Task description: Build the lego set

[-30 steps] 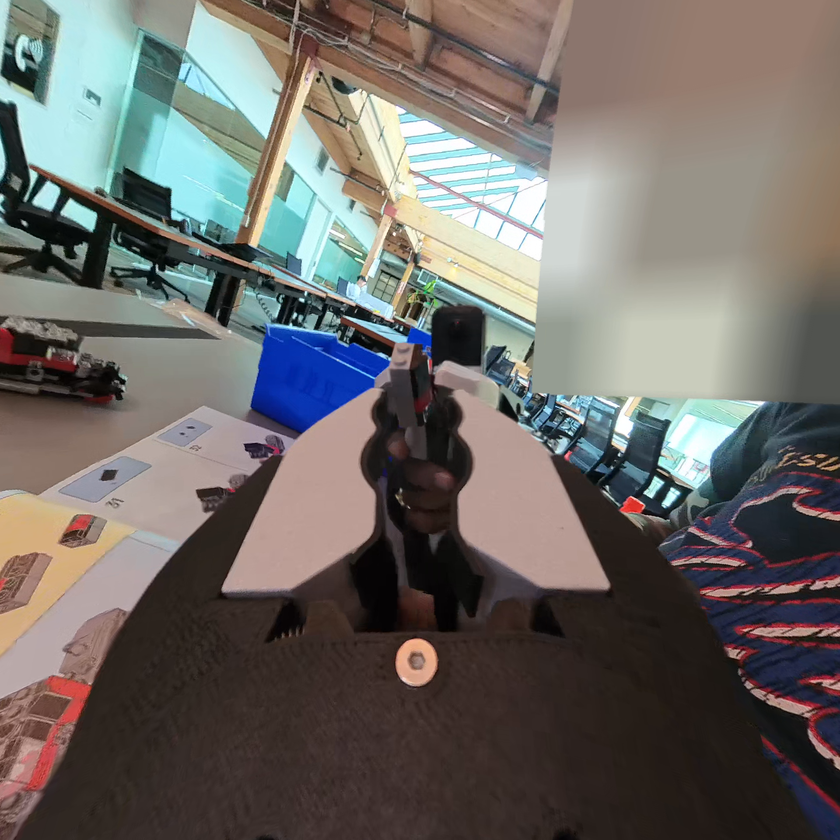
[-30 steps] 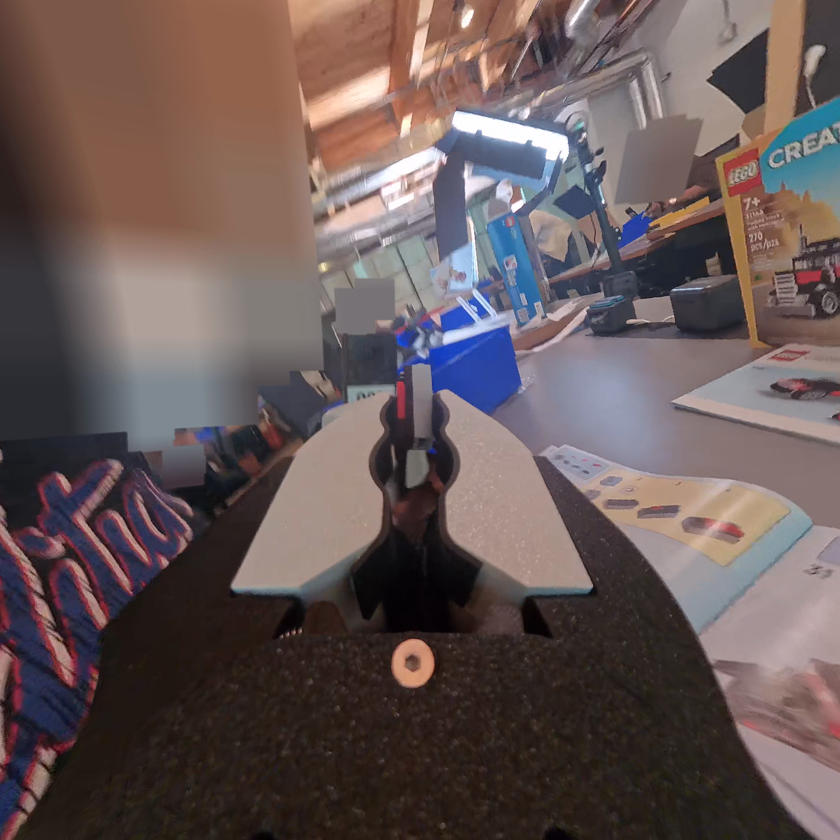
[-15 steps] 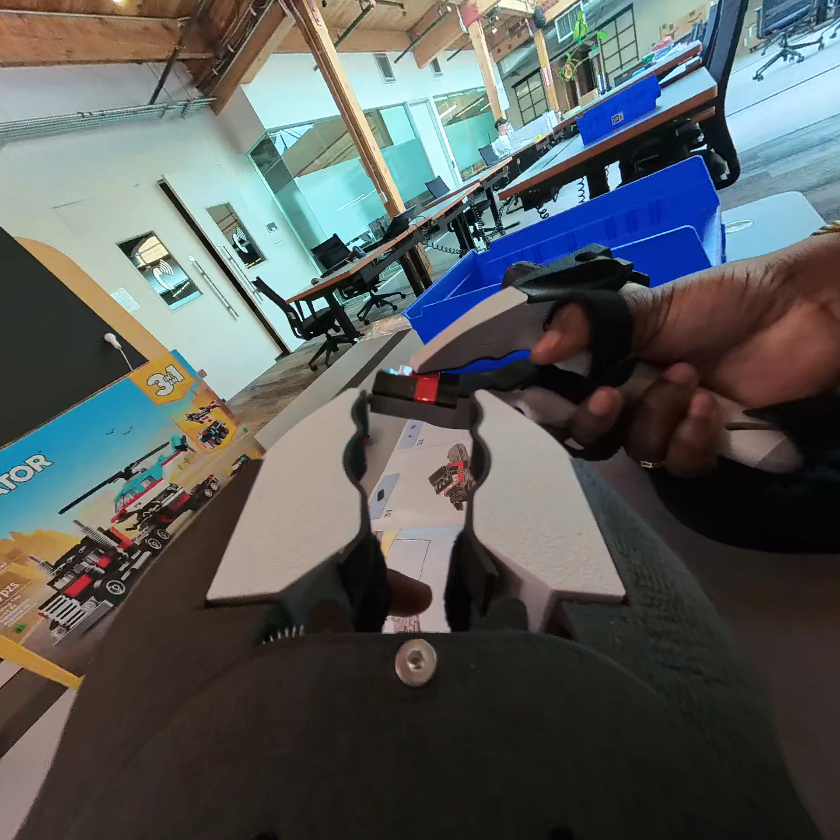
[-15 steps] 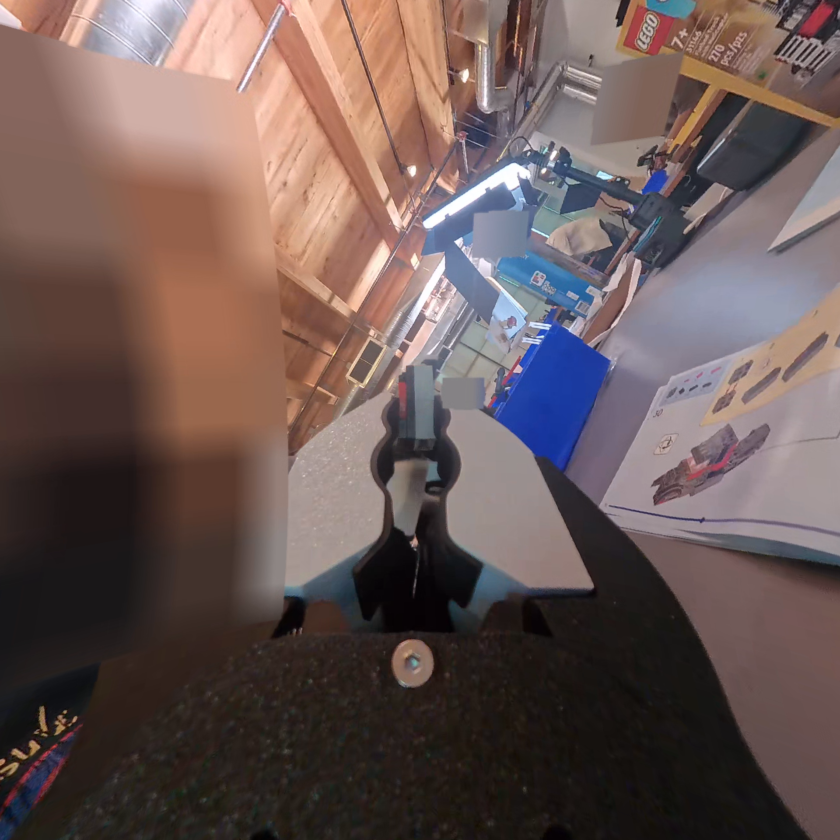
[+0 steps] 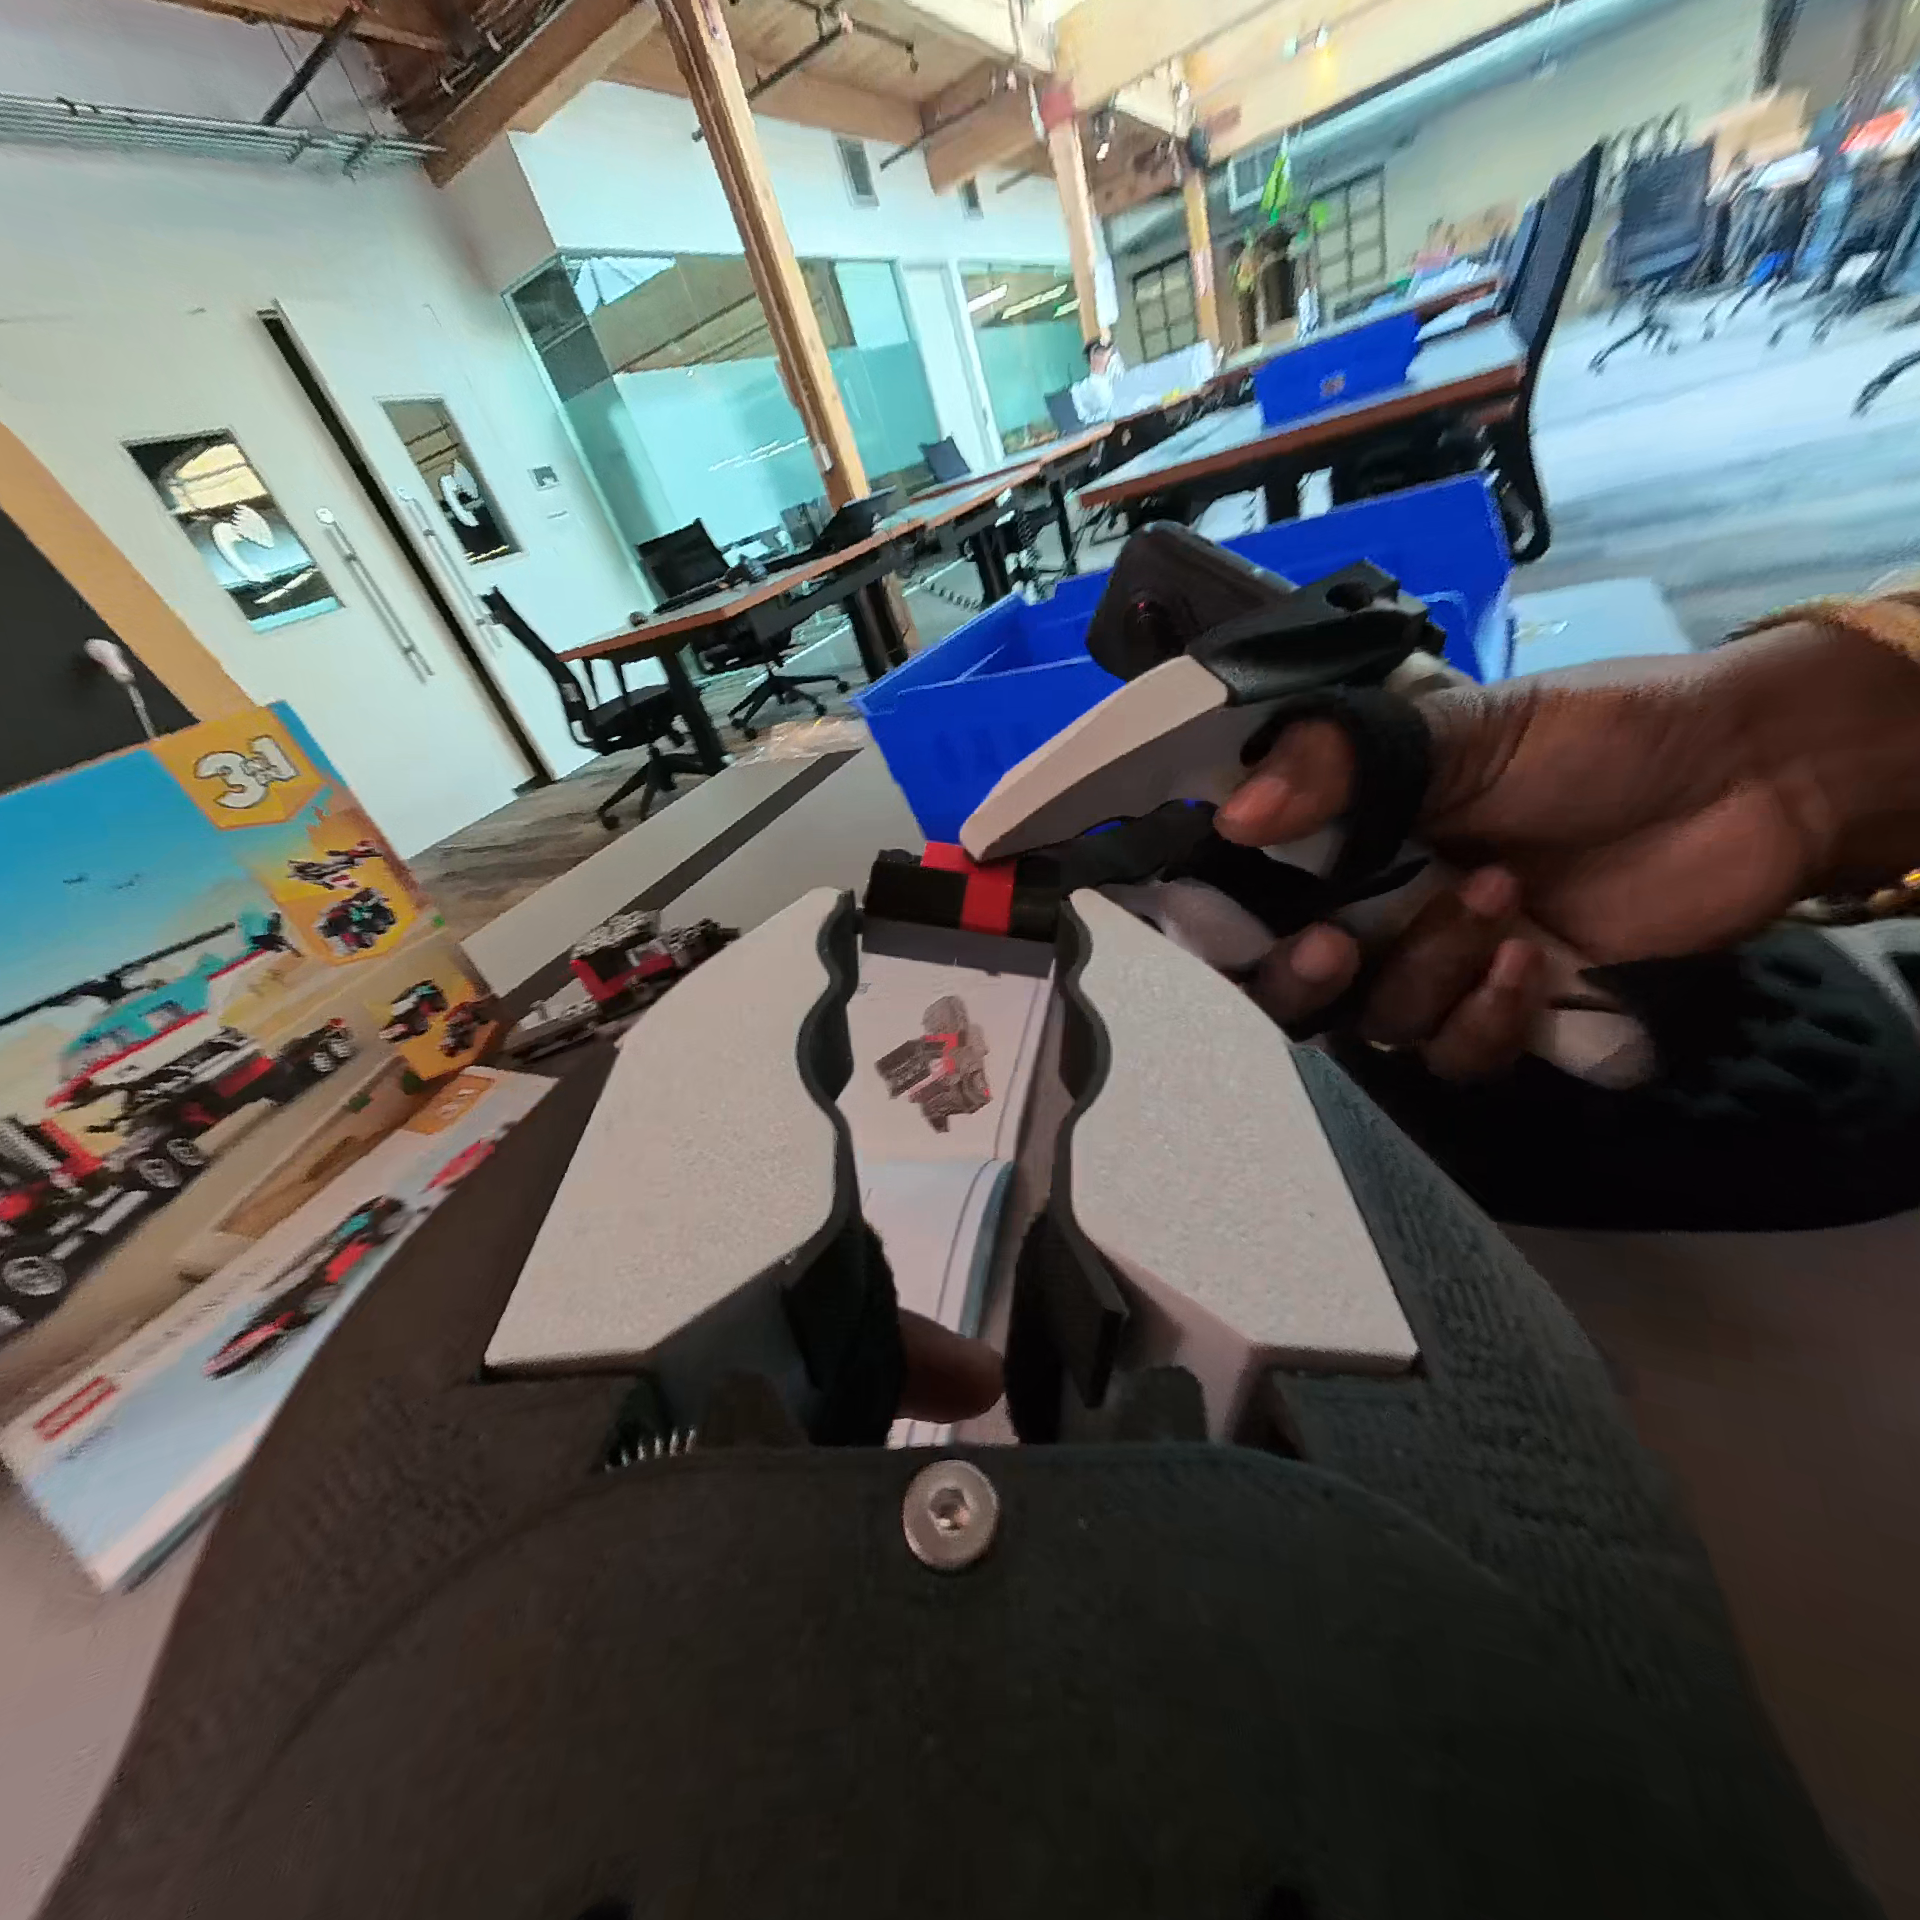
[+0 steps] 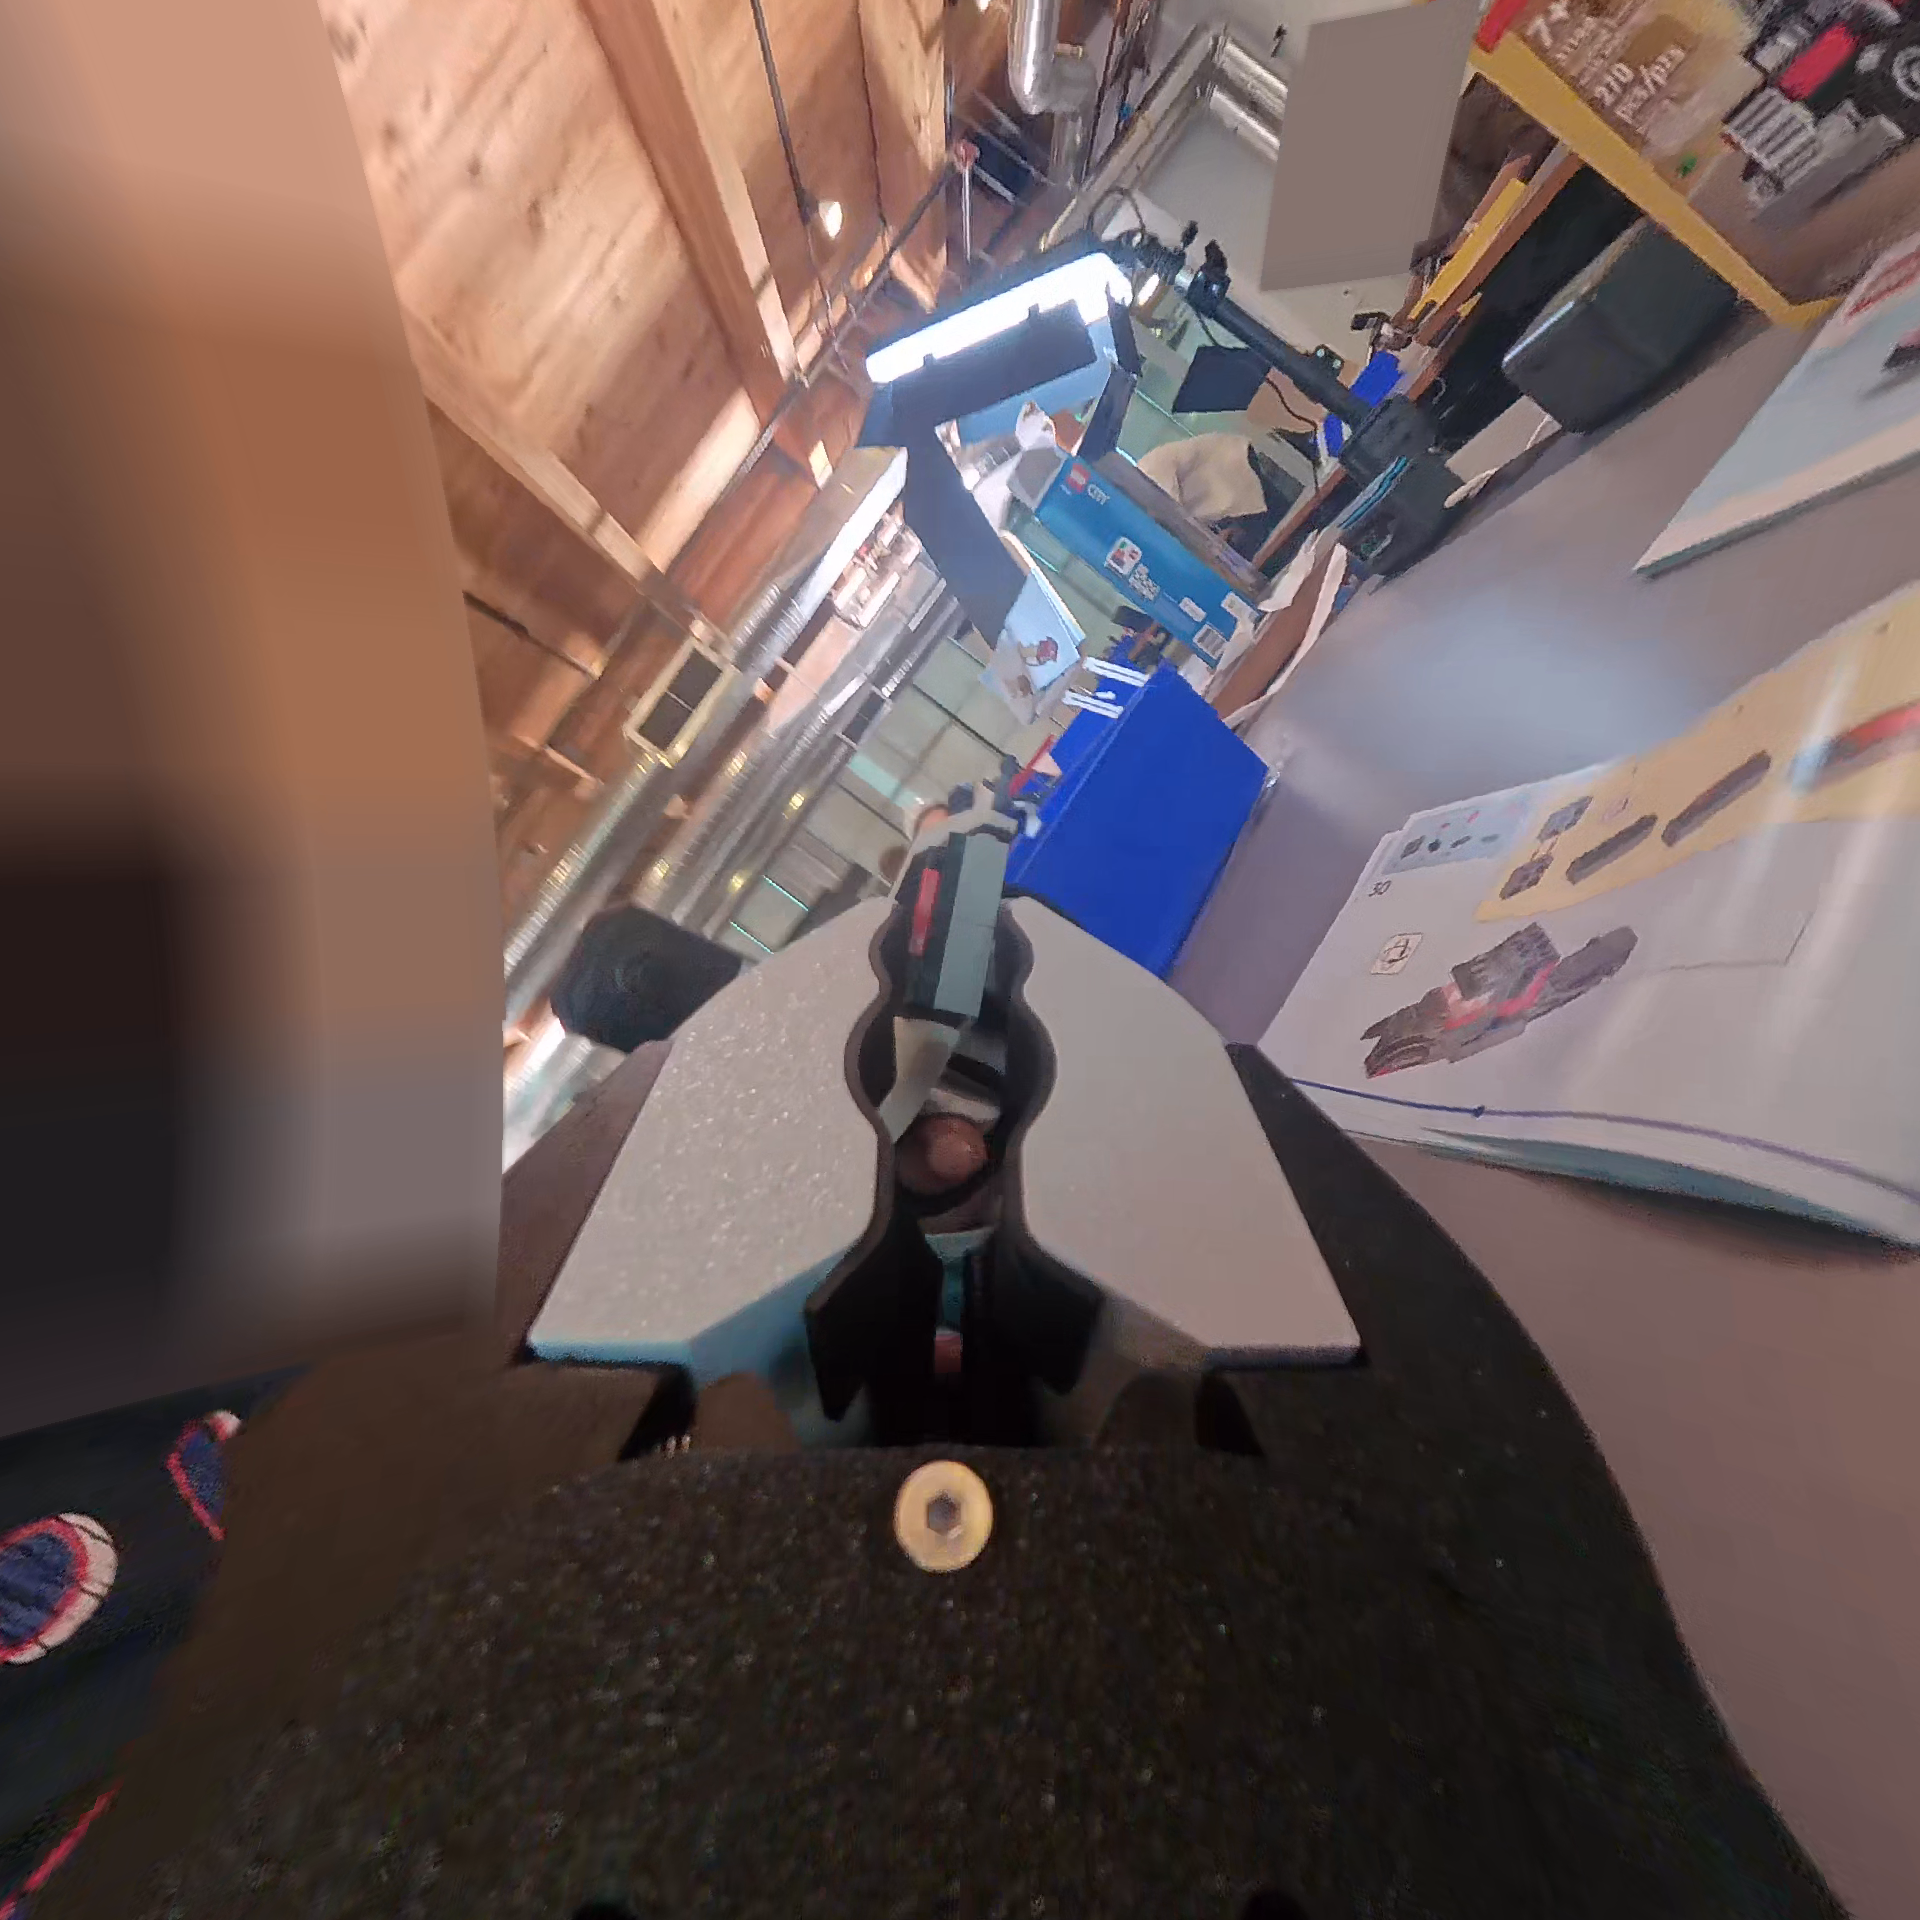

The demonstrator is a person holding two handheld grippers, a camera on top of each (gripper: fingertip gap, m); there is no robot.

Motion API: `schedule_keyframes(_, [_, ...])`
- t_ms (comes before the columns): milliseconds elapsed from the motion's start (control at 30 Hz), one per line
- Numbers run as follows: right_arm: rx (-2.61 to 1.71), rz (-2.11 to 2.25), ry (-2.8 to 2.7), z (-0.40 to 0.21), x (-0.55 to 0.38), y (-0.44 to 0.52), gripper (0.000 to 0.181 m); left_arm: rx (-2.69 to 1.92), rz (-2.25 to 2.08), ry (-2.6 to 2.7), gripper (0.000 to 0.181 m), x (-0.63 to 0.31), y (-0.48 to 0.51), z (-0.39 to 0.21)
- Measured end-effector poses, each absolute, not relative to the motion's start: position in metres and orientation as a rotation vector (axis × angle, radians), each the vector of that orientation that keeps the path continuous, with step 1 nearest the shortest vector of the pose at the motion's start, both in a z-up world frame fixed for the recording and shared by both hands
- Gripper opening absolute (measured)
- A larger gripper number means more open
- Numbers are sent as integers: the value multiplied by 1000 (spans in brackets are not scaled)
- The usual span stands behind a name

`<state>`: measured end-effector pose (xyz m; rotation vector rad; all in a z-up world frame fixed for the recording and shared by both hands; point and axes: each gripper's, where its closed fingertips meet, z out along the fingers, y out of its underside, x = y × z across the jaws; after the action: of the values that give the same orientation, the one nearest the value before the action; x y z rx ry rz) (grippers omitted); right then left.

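A small lego piece (image 5: 961,902), black with a red band and a grey underside, is held in the air above the table. My left gripper (image 5: 961,930) has its jaws apart by the piece's length, and both tips touch the piece's ends. My right gripper (image 5: 1023,826), held by a hand (image 5: 1558,821), comes in from the right and pinches the piece from above and below. In the right wrist view the piece (image 6: 961,940) sits edge-on between the tips of my right gripper (image 6: 948,935), which is shut on it.
An open instruction booklet (image 5: 935,1060) lies on the grey table under the grippers and also shows in the right wrist view (image 6: 1558,987). A partly built red and black truck (image 5: 634,966), the set's box (image 5: 187,935) and a blue bin (image 5: 997,717) stand behind.
A second ago my left gripper pinched the piece narrowly, facing the person. It has since turned toward the table and now spans the piece end to end. My right gripper rolled sideways, still holding it.
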<state>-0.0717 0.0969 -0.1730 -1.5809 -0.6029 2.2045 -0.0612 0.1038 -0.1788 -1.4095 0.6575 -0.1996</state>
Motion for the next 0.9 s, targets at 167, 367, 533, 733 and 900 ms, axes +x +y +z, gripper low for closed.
schedule_keyframes(167, [-1581,2114,-841,-170,-72,88,18,-1362,-359,646,36,-59,96,-174])
schedule_keyframes(367, [-1647,2075,-956,-179,-65,89,18,-1382,-441,746,36,-50,91,-184])
schedule_keyframes(533, [-1617,1610,-1205,-188,-43,106,24,-1502,-589,987,36,-38,79,-213])
schedule_keyframes(733, [-1554,1267,-1682,-215,-26,97,20,-1695,-654,1279,36,-30,81,-262])
schedule_keyframes(900, [-1612,1040,-1995,-266,-14,87,20,-1812,-625,1366,36,-27,83,-287])
